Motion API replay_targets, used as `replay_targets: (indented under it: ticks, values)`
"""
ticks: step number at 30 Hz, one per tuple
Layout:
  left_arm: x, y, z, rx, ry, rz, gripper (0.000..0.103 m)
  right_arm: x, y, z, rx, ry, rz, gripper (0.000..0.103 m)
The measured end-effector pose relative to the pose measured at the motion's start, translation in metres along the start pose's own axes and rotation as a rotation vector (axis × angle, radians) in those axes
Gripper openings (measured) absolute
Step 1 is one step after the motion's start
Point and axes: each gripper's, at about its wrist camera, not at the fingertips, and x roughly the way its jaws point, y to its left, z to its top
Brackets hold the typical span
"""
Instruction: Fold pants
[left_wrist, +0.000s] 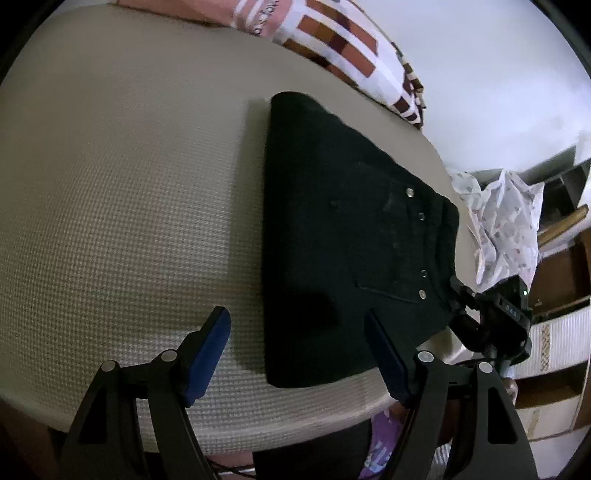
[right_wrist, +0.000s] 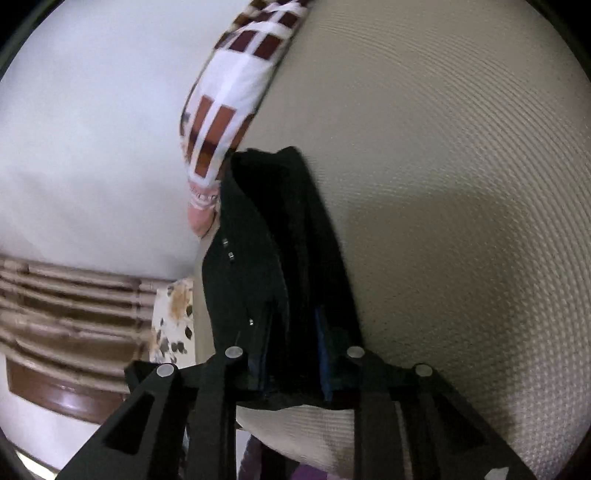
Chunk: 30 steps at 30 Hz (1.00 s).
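Black pants (left_wrist: 332, 229) lie folded on the beige mattress (left_wrist: 129, 203), with metal studs along the pocket side at the right. My left gripper (left_wrist: 295, 325) hovers open over the pants' near edge, its blue pads (left_wrist: 210, 350) wide apart and nothing between them. At the pants' right edge is my right gripper (left_wrist: 491, 314). In the right wrist view the right gripper (right_wrist: 291, 343) is shut on the thick layered edge of the pants (right_wrist: 266, 240). The dark fabric fills the gap between its pads (right_wrist: 323, 354) and bunches up ahead of them.
A brown-and-white checked pillow (left_wrist: 343, 55) lies at the far edge of the mattress, just past the pants. A white patterned cloth (left_wrist: 506, 221) and wooden shelves (left_wrist: 557, 266) stand beyond the right edge. A white wall (right_wrist: 92, 129) is behind the bed.
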Motion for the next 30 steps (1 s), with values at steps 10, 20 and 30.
replay_targets:
  ticks: [10, 20, 30]
  values:
    - [0.005, 0.003, 0.003, 0.015, -0.020, 0.015, 0.075, -0.002, -0.021, 0.007, 0.050, 0.021, 0.045, 0.018]
    - [-0.008, -0.006, 0.004, 0.096, -0.101, 0.017, 0.075, -0.051, 0.035, 0.004, -0.195, -0.183, -0.121, 0.044]
    - [0.006, -0.038, 0.001, 0.277, -0.214, 0.162, 0.075, 0.009, 0.093, -0.036, -0.648, -0.129, -0.430, 0.040]
